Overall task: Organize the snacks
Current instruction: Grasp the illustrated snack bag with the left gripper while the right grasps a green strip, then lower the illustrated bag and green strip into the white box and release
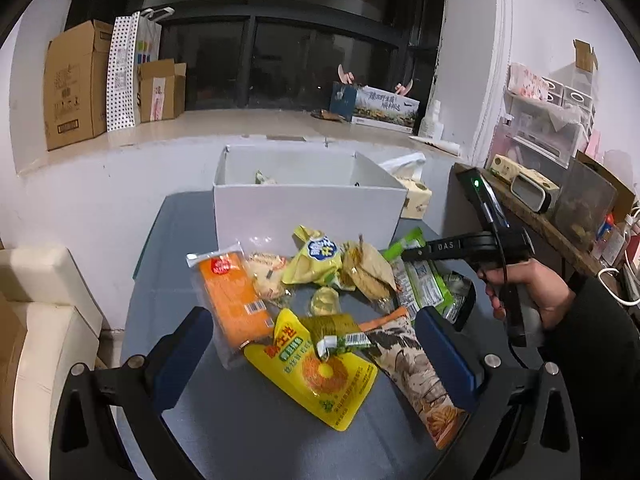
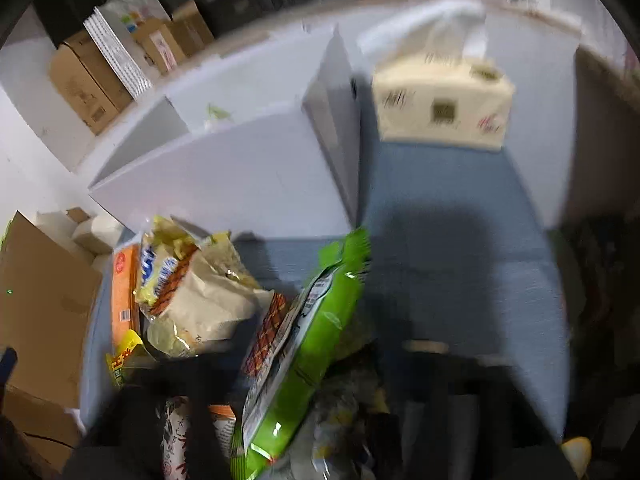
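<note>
While right tool (image 1: 404,256) grips, green packet (image 2: 304,344) upright, tilted.

White walls (image 1: 72,200), big dark black-framed window (image 1: 280,40) above a pale beige stone sill (image 1: 200,124). Brown cardboard boxes (image 1: 76,84) stood on the sill at left. Cluttered wooden shelf (image 1: 532,208) along the right wall, cream cushioned seat (image 1: 44,320) at left. Blue-grey tabletop (image 1: 240,420).

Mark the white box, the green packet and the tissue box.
white box (image 1: 304,208): left wrist view, front wall.
green packet (image 2: 316,320): right wrist view, middle of the pack.
tissue box (image 2: 442,112): right wrist view, front face.
</note>
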The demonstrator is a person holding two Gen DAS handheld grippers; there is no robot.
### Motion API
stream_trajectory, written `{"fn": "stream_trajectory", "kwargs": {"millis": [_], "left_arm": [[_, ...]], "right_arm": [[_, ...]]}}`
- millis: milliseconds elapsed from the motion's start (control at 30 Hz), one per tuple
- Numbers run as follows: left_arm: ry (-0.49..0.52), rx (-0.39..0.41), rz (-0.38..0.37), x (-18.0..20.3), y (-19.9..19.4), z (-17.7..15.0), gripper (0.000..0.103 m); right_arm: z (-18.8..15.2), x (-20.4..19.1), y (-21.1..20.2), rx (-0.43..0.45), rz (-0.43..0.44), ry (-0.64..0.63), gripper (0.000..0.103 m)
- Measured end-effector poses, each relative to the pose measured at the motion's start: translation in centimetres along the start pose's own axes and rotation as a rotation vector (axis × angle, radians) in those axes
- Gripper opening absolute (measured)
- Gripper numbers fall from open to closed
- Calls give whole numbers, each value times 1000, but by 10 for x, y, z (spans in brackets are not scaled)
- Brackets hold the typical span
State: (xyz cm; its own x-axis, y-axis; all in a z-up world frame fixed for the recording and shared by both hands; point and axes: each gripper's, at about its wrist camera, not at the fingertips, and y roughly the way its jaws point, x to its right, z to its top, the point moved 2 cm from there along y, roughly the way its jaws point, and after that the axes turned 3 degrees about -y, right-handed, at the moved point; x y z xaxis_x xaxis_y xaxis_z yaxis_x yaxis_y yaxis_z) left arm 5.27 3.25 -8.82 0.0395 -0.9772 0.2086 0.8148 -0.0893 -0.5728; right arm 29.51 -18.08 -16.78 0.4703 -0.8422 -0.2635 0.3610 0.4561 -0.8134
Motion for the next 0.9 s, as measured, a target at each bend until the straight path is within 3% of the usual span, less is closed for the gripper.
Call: {"fn": "stream_trajectory", "kwargs": {"millis": [133,233,333,400,533,633,700,733,767,833,900], "left_arm": [[-3,-47,-53,7,9,-7,103],[-6,-88,-127,22,17,-10,103],[-25,-157,-159,44,34,-13,103],[-37,-244,-178,61,54,-18,103],[-38,-376,-99,82,94,-30,102],[-119,-473,-88,83,119,-42,102],[-86,-502,-29,87,132,-48,94],[-77,-509,-24,88,135,-51,78],[-91,-521,-48,88,138,-54,53],[-88,-506,-61,90,135,-54,42],[-48,-453,-76,93,122,-49,38]], "right_arm": [[-3,-12,-20,65,49,-37,18],[0,-19,-53,138,30,-67,15],[-3,-26,-93,227,5,-111,14],[-8,-33,-116,270,1,-139,14],[-18,-40,-159,350,17,-172,14],[-30,-39,-182,388,20,-182,14],[-38,-38,-190,394,12,-183,14],[-41,-37,-190,395,11,-177,14],[-45,-34,-192,397,14,-172,14],[-54,-32,-191,395,31,-165,14],[-60,-29,-190,391,34,-157,14]]}}
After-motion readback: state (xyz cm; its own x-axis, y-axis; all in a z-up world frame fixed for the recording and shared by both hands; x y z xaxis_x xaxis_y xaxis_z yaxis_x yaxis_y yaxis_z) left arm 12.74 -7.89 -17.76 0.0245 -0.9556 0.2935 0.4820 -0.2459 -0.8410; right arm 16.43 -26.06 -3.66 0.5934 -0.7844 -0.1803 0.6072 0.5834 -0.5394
